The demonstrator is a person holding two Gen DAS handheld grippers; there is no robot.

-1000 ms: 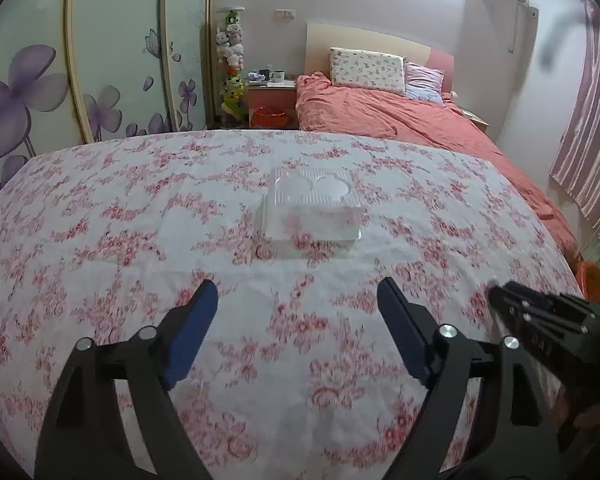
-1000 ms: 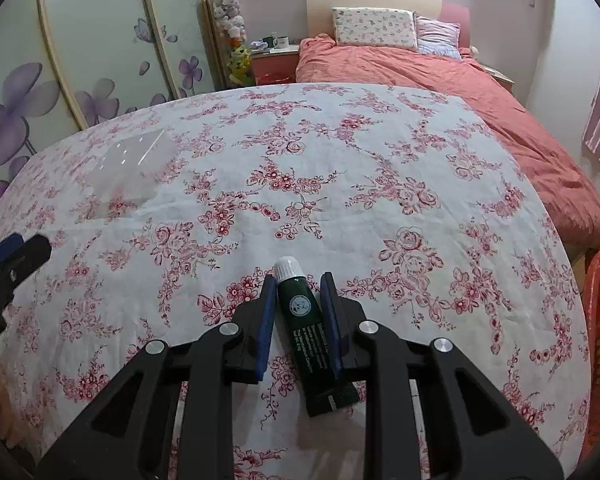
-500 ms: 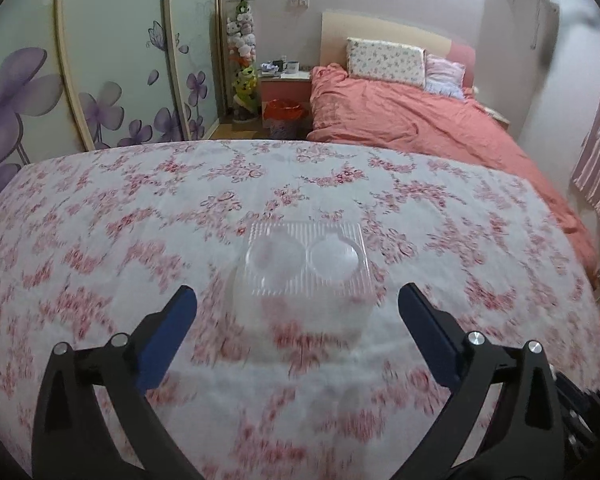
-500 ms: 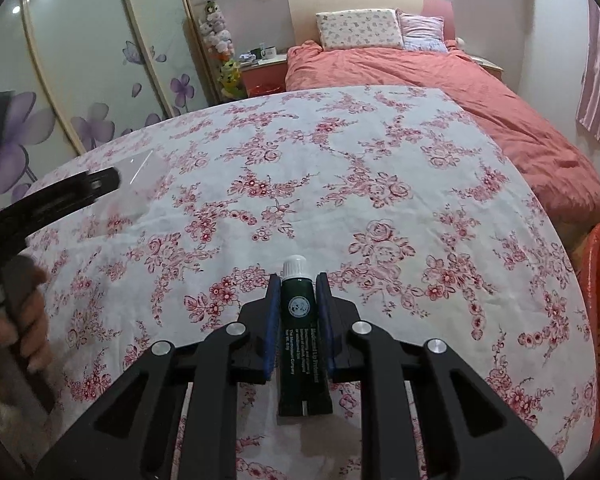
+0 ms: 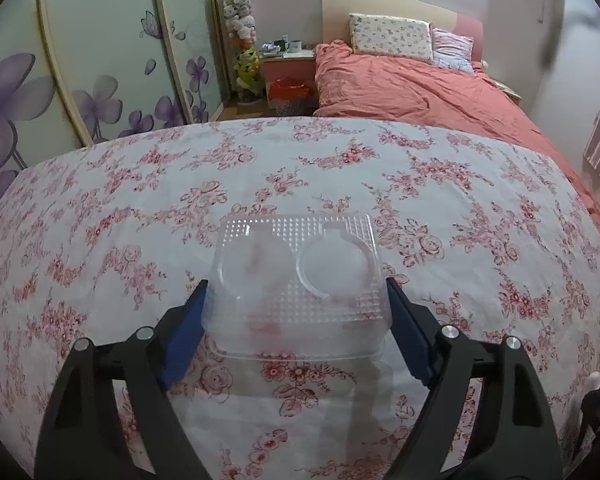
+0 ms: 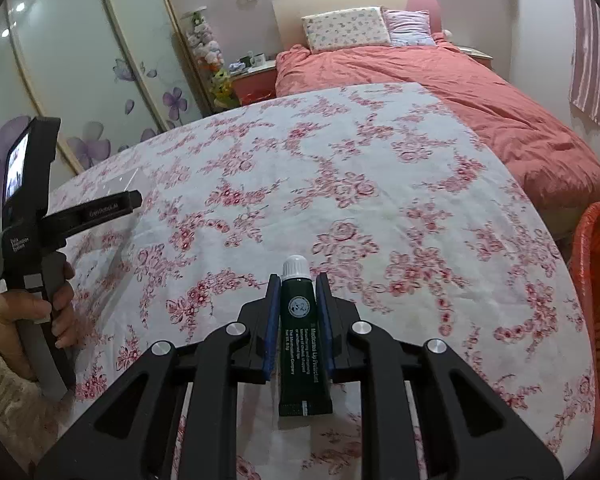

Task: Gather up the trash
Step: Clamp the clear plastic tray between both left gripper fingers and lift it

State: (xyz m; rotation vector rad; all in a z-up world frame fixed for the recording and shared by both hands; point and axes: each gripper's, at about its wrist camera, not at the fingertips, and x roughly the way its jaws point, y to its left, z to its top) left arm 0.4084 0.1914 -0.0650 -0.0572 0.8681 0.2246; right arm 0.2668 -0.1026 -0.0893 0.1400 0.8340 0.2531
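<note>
Though gripped already, tube [image 6: 300, 332] not yet in basket [image 6: 596, 300]: pinched between narrow right fingers [image 6: 271, 320], apparently lifted off tabletop [image 6: 380, 200]. Clear tray [image 5: 296, 280] lying on tabletop between wide left fingers [image 5: 184, 328], just closing in, pads seemingly touching both side walls. Left to do: lifting tray, dropping both into basket.

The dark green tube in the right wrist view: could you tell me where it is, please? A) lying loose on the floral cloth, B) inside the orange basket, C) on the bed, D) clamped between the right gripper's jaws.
D: the dark green tube sits clamped between the right gripper jaws, white cap pointing forward.
</note>
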